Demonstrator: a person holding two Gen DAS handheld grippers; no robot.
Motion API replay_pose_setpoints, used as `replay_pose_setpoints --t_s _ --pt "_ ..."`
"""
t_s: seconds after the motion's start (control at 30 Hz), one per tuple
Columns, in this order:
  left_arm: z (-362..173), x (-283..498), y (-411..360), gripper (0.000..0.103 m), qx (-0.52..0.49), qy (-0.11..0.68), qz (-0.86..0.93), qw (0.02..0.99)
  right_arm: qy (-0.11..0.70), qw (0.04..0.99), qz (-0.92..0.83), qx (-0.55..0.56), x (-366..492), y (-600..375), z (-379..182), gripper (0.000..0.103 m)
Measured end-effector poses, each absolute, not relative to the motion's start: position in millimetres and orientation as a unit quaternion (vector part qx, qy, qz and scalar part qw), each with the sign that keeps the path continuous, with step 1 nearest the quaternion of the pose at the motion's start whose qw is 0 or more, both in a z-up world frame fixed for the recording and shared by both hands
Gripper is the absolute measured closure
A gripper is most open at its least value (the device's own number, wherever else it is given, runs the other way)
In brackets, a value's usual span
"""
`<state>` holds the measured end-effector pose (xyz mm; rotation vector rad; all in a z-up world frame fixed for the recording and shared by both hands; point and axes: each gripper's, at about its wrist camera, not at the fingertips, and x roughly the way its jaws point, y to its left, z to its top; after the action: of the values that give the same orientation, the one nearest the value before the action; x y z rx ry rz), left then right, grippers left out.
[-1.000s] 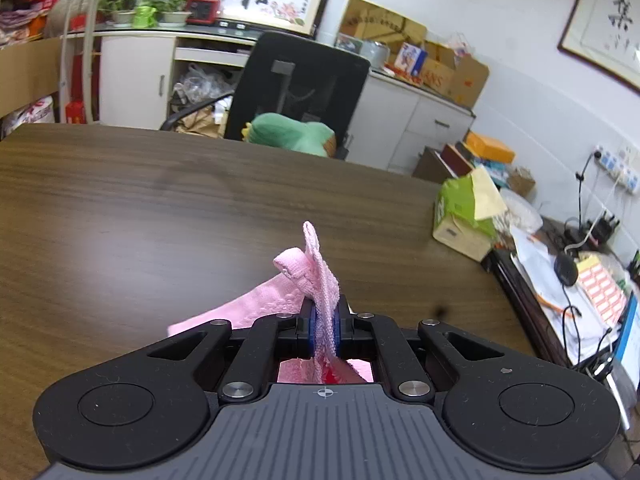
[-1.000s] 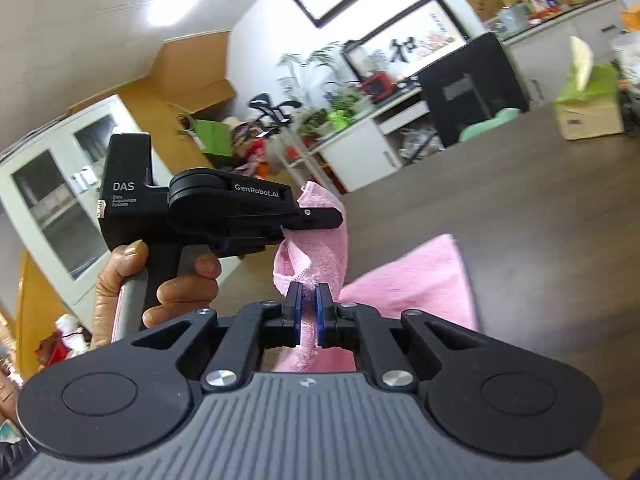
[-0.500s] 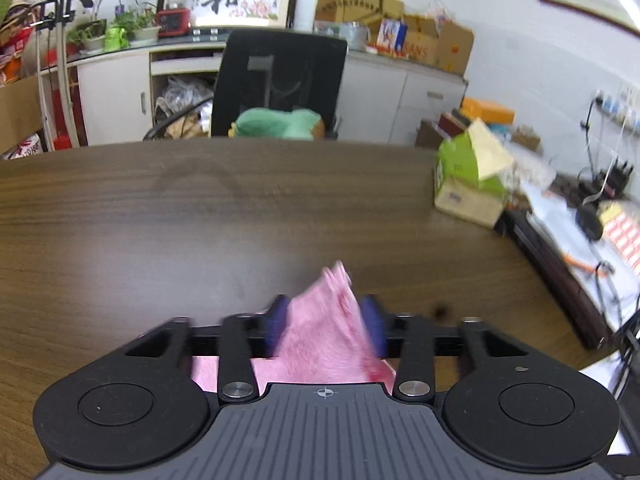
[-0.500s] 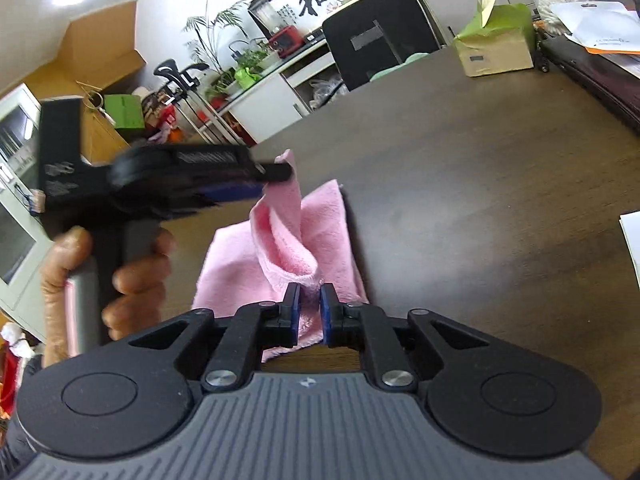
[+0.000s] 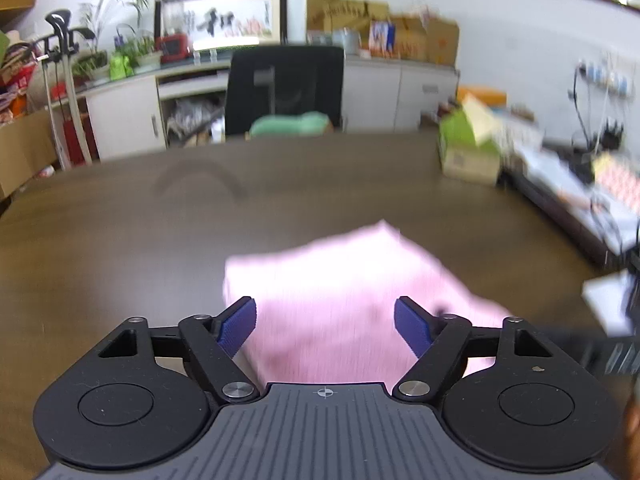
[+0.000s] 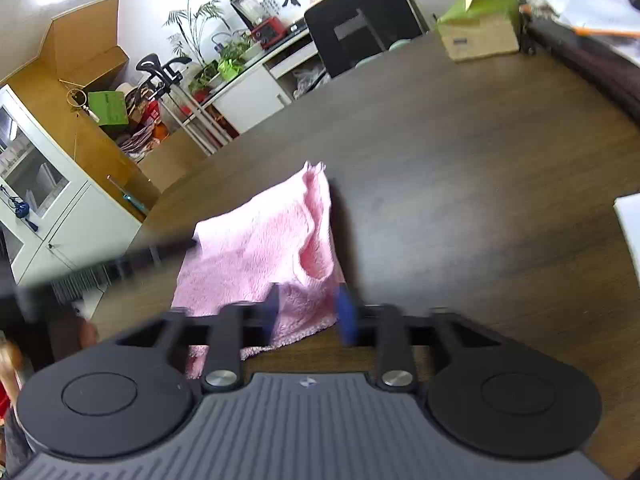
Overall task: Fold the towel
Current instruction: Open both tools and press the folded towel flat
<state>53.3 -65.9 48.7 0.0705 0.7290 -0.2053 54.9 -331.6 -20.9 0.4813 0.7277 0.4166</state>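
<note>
A pink towel [image 5: 340, 280] lies folded on the dark wooden table [image 5: 160, 240]. It also shows in the right wrist view [image 6: 260, 248], where its right edge stands up in a loose fold. My left gripper [image 5: 325, 324] is open and empty just above the towel's near edge. My right gripper [image 6: 308, 312] is open, its blue pads either side of the towel's near right corner, apart from it. The left gripper shows as a dark blur at the left of the right wrist view [image 6: 120, 260].
A green tissue box [image 5: 468, 148] stands at the table's far right, also in the right wrist view [image 6: 480, 20]. A black office chair [image 5: 284, 88] sits behind the table. Papers and cables [image 5: 592, 176] lie on a desk to the right. White paper [image 6: 630, 224] lies at the right edge.
Both grippers have opened and let go of the towel. The raised fold has dropped onto the table, and both grippers have drawn back a little.
</note>
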Motion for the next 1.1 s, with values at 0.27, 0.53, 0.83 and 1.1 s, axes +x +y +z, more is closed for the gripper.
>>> replay_pose_setpoints --t_s 0.27,0.53,0.83,1.1 --pt "27 52 -59 0.019 0.059 0.365 -0.094 0.924 0.274 0.879 0.297 0.255 44 -330 -16 0.049" --pt "17 64 -35 0.015 0.046 0.36 -0.097 0.927 0.353 0.843 0.315 0.255 69 -302 -48 0.059" --pt "18 86 -15 0.021 0.042 0.33 -0.017 0.943 0.335 0.894 0.275 0.113 67 -238 -48 0.046" --pt "54 64 22 0.016 0.012 0.287 -0.009 0.958 0.28 0.907 0.288 0.122 53 -235 -19 0.04"
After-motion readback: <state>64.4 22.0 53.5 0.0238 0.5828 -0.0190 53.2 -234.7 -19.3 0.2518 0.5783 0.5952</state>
